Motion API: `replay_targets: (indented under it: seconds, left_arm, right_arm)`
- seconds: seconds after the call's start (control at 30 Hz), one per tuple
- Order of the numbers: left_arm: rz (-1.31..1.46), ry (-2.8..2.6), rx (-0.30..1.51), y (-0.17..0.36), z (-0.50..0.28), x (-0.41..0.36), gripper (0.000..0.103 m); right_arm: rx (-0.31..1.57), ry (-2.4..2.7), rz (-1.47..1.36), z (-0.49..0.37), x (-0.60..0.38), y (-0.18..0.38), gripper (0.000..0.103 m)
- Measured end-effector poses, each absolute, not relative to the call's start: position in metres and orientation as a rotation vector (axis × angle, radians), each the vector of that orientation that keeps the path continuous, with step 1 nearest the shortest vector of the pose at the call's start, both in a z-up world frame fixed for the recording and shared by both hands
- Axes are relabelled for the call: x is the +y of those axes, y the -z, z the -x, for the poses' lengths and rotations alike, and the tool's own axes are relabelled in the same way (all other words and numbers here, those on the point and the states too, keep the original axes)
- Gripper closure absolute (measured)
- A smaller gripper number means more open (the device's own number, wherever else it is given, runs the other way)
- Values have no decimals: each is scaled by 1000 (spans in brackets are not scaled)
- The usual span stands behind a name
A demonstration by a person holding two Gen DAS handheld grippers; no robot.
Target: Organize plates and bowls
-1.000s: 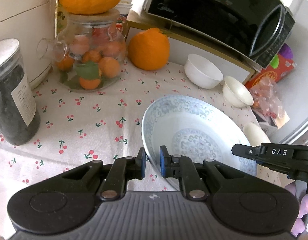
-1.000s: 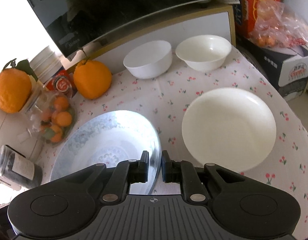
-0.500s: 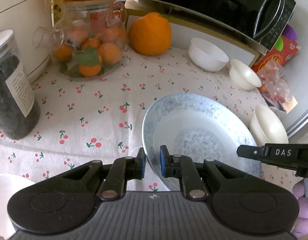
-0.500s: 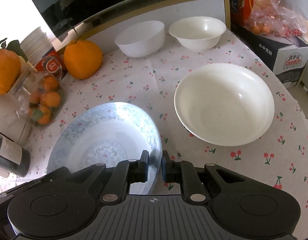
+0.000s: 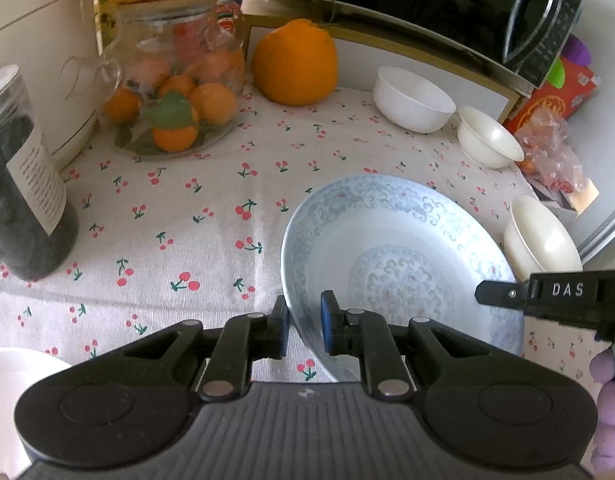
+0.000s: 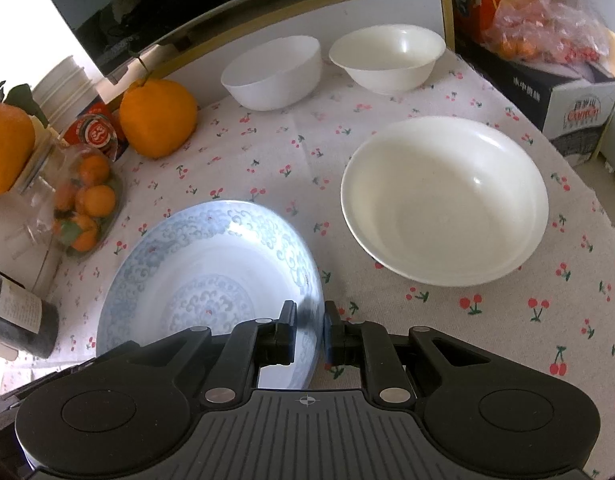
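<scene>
Both claws clamped on the blue patterned plate (image 5: 403, 256), one per side. Left claw (image 5: 303, 326) pinches the rim at bottom centre of the left view, right claw (image 6: 309, 330) the opposite rim at bottom centre of the right view. Jaws nearly closed, rim between the pads on each. My right claw's finger also shows at the right edge of the left view.

Plate sits lower centre in both views, over the cherry-print desk (image 5: 195, 216); can't tell if it's lifted clear or resting.

Doing this step well, my read:
- keep both grips even, so the plate doesn't twist out of one pad pair
- move both hands together, plate level
- likely target is the big white plate (image 6: 447, 200), right of centre in the right view; come in from above and centred, release only once it's seated
- thin glazed rim, probably slippery: no jerks

Count:
- plates: 2 (blue one, big white one)
- small white bowls: 2, upper centre of the right view: one (image 6: 273, 74), the other (image 6: 387, 58)
- white dish at lower left edge of the left view: partly seen, type unclear
</scene>
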State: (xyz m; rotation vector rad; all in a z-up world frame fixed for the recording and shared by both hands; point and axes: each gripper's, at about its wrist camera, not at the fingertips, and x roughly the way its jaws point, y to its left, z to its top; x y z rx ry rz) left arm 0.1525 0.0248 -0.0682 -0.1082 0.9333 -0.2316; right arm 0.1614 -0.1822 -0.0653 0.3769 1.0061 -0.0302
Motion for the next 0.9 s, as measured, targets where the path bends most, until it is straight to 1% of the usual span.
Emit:
replay_targets:
  seconds: [0.43, 0.53, 0.6, 0.63, 0.67, 0.7, 0.73, 0.77, 0.8, 0.87, 0.9]
  left_arm:
    - [93, 242, 928, 70, -156, 22, 88]
    - [83, 240, 927, 69, -156, 22, 84]
    - [44, 213, 911, 68, -154, 19, 74]
    - [28, 206, 910, 67, -154, 19, 70]
    - [24, 203, 911, 67, -154, 19, 62]
    - [24, 198, 912, 67, -154, 20, 55]
    - [26, 193, 910, 66, -153, 21, 51]
    - [29, 187, 910, 65, -153, 22, 45]
    - [30, 183, 908, 64, -152, 23, 38]
    - [31, 178, 902, 60, -150, 24, 29]
    - [32, 176, 899, 59, -149, 24, 25]
  right_arm:
    - [996, 35, -382, -165, -187, 68, 88]
    - [999, 29, -378, -165, -187, 68, 87]
    - [994, 26, -356, -165, -184, 66, 86]
    - [988, 22, -338, -165, -183, 65, 85]
    - [979, 19, -324, -164, -182, 63, 81]
    - [973, 15, -313, -163, -182, 60, 80]
    - [968, 11, -309, -162, -182, 58, 74]
    - [965, 3, -313, -162, -182, 56, 67]
    - [963, -3, -319, -161, -182, 55, 63]
    - [960, -12, -324, -159, -182, 51, 48]
    - [957, -16, -325, -157, -182, 49, 45]
